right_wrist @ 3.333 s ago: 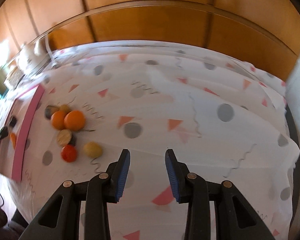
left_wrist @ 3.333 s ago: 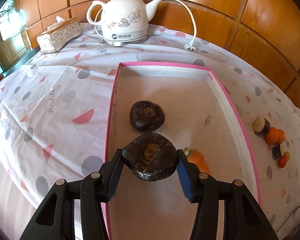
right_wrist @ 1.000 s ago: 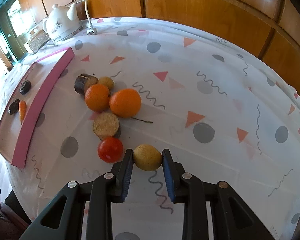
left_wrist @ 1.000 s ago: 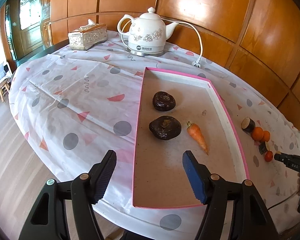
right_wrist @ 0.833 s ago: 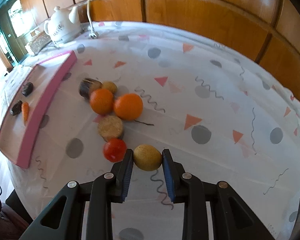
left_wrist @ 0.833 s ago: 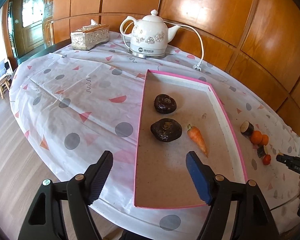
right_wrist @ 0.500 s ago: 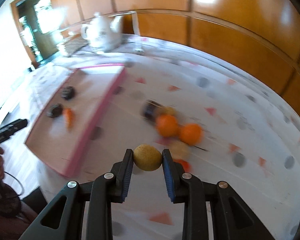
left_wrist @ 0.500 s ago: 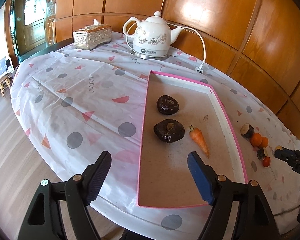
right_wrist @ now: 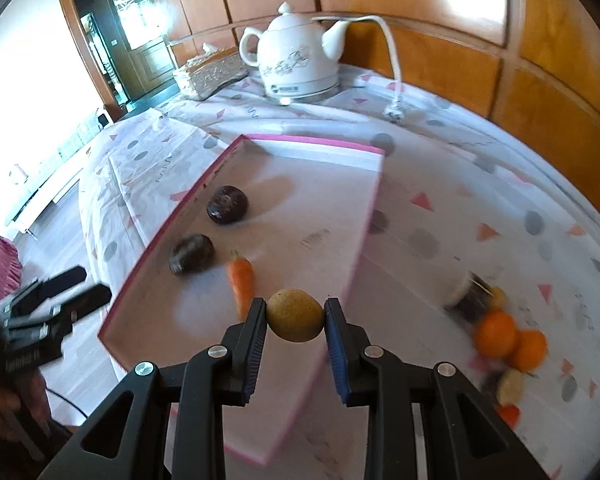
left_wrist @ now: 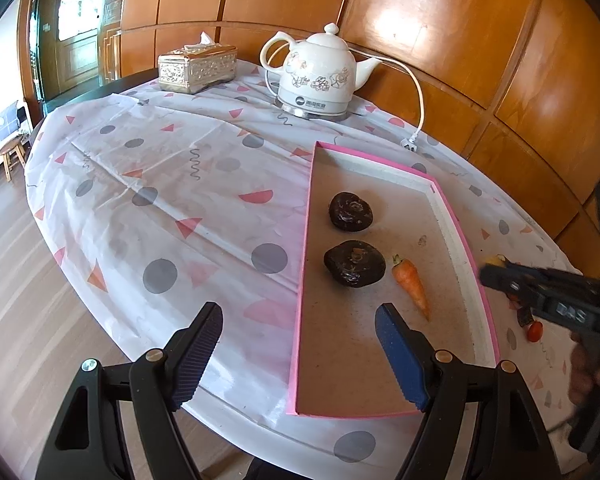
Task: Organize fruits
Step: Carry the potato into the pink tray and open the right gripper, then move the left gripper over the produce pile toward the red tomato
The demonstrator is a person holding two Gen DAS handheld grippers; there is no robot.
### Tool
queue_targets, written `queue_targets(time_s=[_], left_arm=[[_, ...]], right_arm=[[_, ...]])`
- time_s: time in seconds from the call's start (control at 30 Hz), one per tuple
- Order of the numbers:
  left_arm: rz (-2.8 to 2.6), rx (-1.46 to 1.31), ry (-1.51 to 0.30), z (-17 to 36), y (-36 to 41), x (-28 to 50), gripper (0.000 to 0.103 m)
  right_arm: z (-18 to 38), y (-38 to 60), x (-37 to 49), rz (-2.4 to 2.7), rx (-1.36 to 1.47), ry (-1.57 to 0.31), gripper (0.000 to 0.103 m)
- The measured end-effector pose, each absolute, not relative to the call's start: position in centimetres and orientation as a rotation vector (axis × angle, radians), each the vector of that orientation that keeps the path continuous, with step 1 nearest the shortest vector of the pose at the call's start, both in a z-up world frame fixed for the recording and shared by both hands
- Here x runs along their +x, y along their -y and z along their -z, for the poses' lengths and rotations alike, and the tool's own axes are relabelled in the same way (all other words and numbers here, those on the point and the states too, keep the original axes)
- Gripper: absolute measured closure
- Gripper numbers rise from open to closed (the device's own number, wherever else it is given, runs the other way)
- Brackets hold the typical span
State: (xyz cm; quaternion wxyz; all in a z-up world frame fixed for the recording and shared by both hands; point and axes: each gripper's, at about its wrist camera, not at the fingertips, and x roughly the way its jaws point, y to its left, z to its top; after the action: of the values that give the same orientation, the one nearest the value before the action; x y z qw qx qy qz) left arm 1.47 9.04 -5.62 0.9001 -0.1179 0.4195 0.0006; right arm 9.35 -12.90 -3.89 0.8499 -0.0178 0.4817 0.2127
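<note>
My right gripper (right_wrist: pixel 295 316) is shut on a small yellow fruit (right_wrist: pixel 295 314) and holds it above the near right rim of the pink-edged tray (right_wrist: pixel 364 236). In the tray lie two dark round fruits (right_wrist: pixel 227 204) (right_wrist: pixel 191 253) and a carrot (right_wrist: pixel 241 276). My left gripper (left_wrist: pixel 298 350) is open and empty, held above the near left corner of the tray (left_wrist: pixel 302 292). The left wrist view shows the dark fruits (left_wrist: pixel 350 211) (left_wrist: pixel 354 263), the carrot (left_wrist: pixel 411 283), and my right gripper (left_wrist: pixel 494 270) coming in from the right with the yellow fruit (left_wrist: pixel 494 259).
Two oranges (right_wrist: pixel 510 340), a cut brown piece (right_wrist: pixel 466 292), a red tomato (right_wrist: pixel 508 414) and other small fruits lie on the patterned cloth right of the tray. A white kettle (left_wrist: pixel 316 76) with cord and a tissue box (left_wrist: pixel 198 66) stand at the back.
My right gripper closed on the yellow fruit, lifted it from the pile and carried it left to the tray. My left gripper released the dark fruit in the tray and drew back, open.
</note>
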Motion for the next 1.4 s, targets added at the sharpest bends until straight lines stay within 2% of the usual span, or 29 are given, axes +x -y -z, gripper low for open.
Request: queue_targets(time_s=[0.2,0.27,0.4,1.03,1.4], left_arm=[[-0.012,-0.250,-0.873,5.8,-9.5,1.6,0.024],[-0.016,-0.251,-0.877,5.9,-9.6,1.6,0.024],[-0.013,-0.249,-0.878,6.0,-9.5,1.7,0.024],[0.038,-0.164,-0.861,5.0,-6.8,1.4,0.024],[0.114,-0.068,-0.849,4.1,-3.2,1.6,0.024]], right_arm=[[5.4,10.3,11.8,-0.425,-0.063,-1.039,0.073],[5.6,10.3,12.0,-0.413,-0.066,-1.041,0.067],[5.0,11.1,11.4,-0.409,-0.064,-1.019,0.066],[4.1,26.4,4.5,-0.120,0.020,-0.999,0.066],[3.6,31.3,2.1,-0.023,0.077,-0.980,0.066]])
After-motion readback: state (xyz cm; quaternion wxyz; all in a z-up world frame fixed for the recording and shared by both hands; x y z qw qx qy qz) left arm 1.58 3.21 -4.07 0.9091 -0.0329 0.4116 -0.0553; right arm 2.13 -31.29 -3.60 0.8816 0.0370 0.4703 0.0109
